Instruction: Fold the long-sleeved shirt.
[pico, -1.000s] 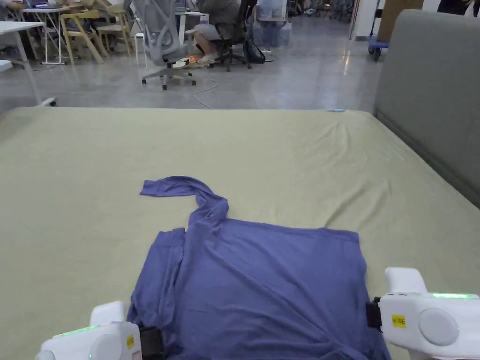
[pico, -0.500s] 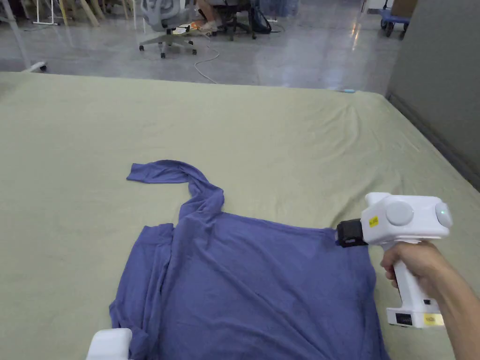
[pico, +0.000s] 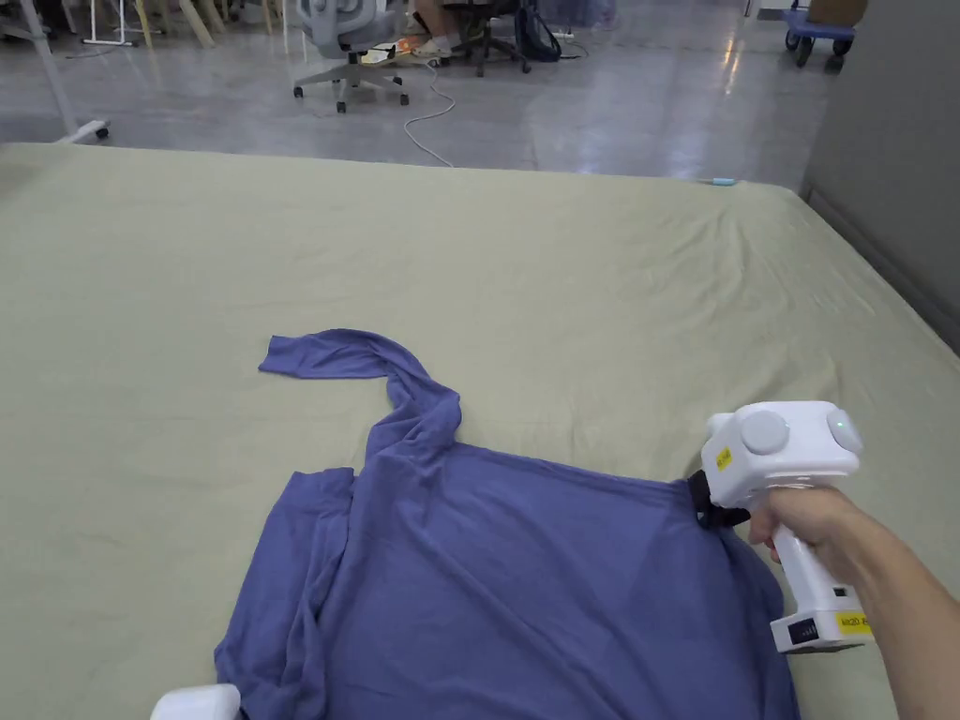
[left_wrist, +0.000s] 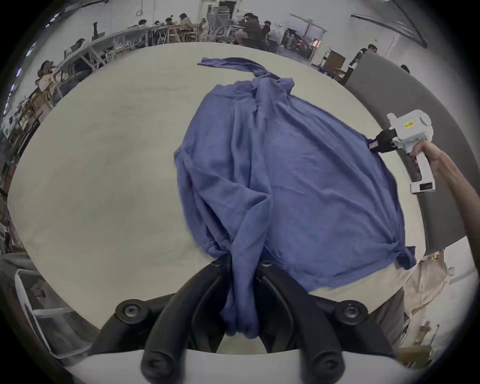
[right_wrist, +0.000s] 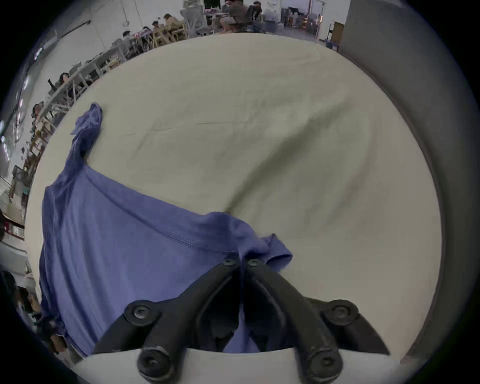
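Gripping the shirt (pico: 525, 581) on the bed (pico: 562, 272), both grippers stay closed; the right gripper (right_wrist: 241, 262) has moved to its far corner, the left gripper (left_wrist: 242, 262) at its near edge.

- My work surface is a bed under an olive sheet (pico: 562, 272), lightly creased toward its right side.
- A grey headboard (pico: 891, 159) stands along that right edge.
- Past the far edge I see glossy grey floor (pico: 600, 112).
- An office chair (pico: 347, 37) stands there, with a white cable (pico: 427, 117) trailing near it.
- A blue cart (pico: 816, 28) sits far right.
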